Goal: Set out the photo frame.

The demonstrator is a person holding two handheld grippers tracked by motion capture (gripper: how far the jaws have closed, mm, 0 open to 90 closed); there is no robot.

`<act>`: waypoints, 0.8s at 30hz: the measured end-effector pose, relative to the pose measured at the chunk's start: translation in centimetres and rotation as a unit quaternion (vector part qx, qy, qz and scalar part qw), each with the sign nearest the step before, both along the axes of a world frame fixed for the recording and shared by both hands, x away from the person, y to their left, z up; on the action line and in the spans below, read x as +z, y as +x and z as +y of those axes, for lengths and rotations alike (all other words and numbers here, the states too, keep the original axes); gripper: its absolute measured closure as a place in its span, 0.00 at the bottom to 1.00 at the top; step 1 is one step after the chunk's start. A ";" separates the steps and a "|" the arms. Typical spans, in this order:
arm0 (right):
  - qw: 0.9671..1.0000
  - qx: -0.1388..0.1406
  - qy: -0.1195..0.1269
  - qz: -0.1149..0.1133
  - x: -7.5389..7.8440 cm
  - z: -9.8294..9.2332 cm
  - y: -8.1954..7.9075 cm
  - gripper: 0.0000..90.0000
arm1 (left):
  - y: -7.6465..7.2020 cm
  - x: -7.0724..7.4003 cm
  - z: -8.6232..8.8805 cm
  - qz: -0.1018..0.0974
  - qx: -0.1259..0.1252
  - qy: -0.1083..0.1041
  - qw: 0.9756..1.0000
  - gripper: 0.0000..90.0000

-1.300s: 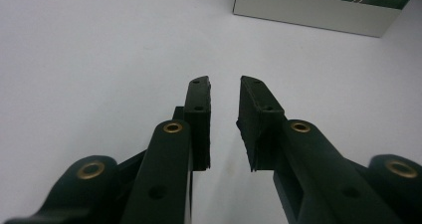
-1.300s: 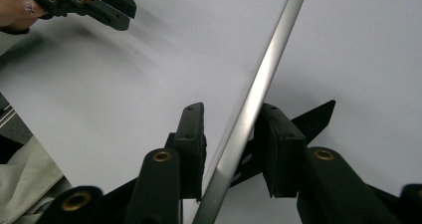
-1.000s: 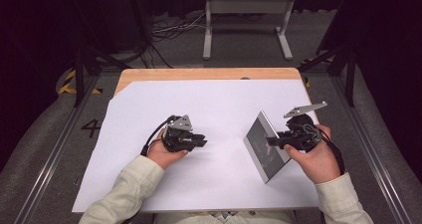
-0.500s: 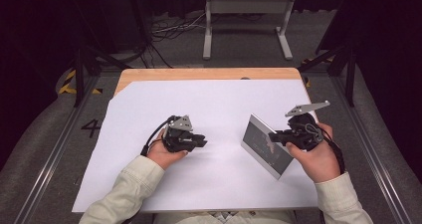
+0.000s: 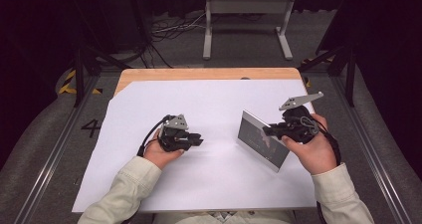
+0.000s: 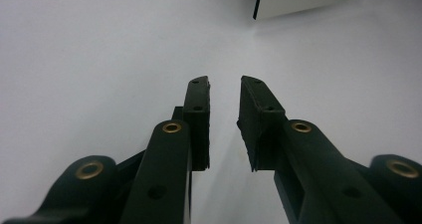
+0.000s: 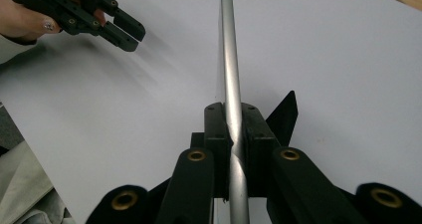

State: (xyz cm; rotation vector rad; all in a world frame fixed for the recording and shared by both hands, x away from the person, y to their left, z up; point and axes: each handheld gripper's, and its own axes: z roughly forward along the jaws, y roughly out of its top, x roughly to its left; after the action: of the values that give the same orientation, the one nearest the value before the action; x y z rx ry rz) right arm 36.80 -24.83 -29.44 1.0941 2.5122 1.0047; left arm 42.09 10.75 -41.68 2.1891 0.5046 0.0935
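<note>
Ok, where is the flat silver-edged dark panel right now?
In the high view the flat silver-edged dark panel stands on edge at the white table cover's right side, clamped by the right tool.

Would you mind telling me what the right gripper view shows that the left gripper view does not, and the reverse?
Right gripper view alone: the right gripper clamped on the silver edge of the thin panel, which runs straight up between the pads, plus the left hand holding its gripper farther off.

Left gripper view alone: the left gripper with a gap between its pads and nothing in it, and one corner of the panel's flat face.

Both share the white table cover and the panel.
</note>
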 end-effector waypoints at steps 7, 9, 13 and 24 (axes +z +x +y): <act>1.000 0.026 -0.004 -0.004 0.5 0.4 1.5 0.94 | -0.1 0.0 0.7 0.000 0.013 0.000 1.000 0.83; 0.999 0.034 -0.005 -0.006 0.7 0.5 2.0 0.94 | -0.2 -0.1 1.0 0.000 0.016 0.001 1.000 0.83; 0.999 0.052 -0.004 -0.014 1.1 0.8 2.6 0.94 | -0.3 -0.1 1.5 0.000 0.024 0.000 1.000 0.83; 0.994 0.102 -0.020 -0.028 1.6 2.0 4.0 0.94 | -0.4 -0.1 2.4 0.002 0.039 -0.003 0.999 0.83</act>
State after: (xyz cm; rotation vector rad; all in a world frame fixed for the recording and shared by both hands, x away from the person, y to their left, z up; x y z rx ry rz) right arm 40.80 -22.87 -27.85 0.7980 2.6261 1.0151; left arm 41.65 13.18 -41.82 2.1647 0.5912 0.1299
